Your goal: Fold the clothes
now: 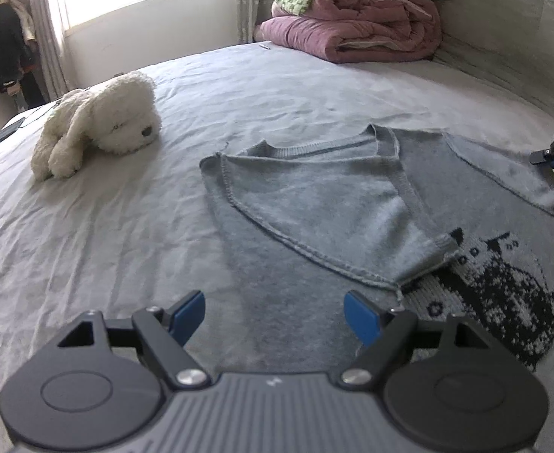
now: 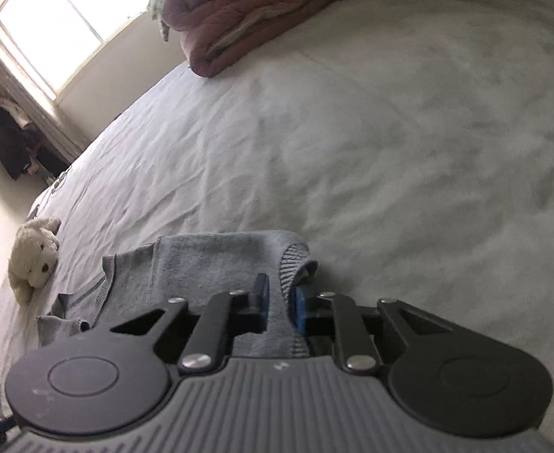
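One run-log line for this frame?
left gripper: open, above sweater | right gripper: shut on sweater sleeve | one sleeve folded in

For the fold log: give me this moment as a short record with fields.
surface: bed
garment: grey sweater, lying flat, one sleeve folded across the body
left gripper: open, above the sweater, holding nothing
right gripper: shut on the other sleeve near its cuff
nearby: white plush dog; folded blankets at the far end
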Demonstrator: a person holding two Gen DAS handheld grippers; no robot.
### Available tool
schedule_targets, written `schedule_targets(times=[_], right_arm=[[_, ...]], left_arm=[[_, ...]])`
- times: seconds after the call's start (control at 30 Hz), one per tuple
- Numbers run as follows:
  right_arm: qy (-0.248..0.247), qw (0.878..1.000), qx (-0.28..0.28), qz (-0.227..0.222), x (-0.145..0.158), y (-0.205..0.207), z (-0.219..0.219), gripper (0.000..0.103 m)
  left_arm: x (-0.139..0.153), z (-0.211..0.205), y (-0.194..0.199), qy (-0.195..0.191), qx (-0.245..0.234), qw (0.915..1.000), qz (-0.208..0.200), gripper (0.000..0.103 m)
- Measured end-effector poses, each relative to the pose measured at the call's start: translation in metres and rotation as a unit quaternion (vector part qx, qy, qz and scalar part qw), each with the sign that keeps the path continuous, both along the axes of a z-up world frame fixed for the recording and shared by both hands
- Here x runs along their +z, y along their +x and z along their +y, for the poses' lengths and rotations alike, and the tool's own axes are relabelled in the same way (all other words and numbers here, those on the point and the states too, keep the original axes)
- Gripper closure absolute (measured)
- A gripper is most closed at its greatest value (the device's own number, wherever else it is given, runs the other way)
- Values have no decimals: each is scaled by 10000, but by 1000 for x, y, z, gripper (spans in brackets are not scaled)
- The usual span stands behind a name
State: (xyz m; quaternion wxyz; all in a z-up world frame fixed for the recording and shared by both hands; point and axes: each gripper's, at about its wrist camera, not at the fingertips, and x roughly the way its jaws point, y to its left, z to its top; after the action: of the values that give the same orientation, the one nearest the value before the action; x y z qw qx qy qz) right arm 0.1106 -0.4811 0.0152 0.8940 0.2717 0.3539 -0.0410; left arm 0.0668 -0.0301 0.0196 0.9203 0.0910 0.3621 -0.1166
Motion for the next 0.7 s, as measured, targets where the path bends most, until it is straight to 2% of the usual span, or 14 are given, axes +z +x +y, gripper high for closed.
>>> schedule_targets(times=[0.27, 0.33, 0.43, 0.47, 0.5, 0.6, 0.63, 0.67, 0.7], right_arm=[[-729, 9944, 401, -655, 52, -16, 57, 95], [-950, 9913, 527, -749, 61, -17, 72, 99], [-1169, 9883, 610, -764, 65, -16, 80, 99], [-1111, 9902, 507, -681, 62, -16, 73, 94], [-1022, 9924, 373, -581, 58, -16, 64, 84], [-557, 9981, -87, -249, 46, -22, 30, 81], [-517, 9985, -109, -163, 43, -24, 24, 76], [-509, 9986, -122, -70, 40, -26, 19, 71], [-502, 9986, -134, 23, 37, -27, 14, 58]], left_arm=[[8, 7, 1, -191, 48, 9998, -48, 22], [8, 9, 2, -259, 58, 9996, -20, 22], [10, 10, 0, -273, 24, 9996, -14, 22], [10, 10, 0, -290, 5, 9996, -10, 22], [10, 10, -1, -306, -17, 9995, -9, 22], [9, 8, -2, -265, -100, 9996, -17, 22], [8, 7, -1, -231, -105, 9997, 0, 22], [6, 6, -1, -210, -110, 9997, 27, 22], [4, 4, 0, -209, -104, 9997, 61, 22]])
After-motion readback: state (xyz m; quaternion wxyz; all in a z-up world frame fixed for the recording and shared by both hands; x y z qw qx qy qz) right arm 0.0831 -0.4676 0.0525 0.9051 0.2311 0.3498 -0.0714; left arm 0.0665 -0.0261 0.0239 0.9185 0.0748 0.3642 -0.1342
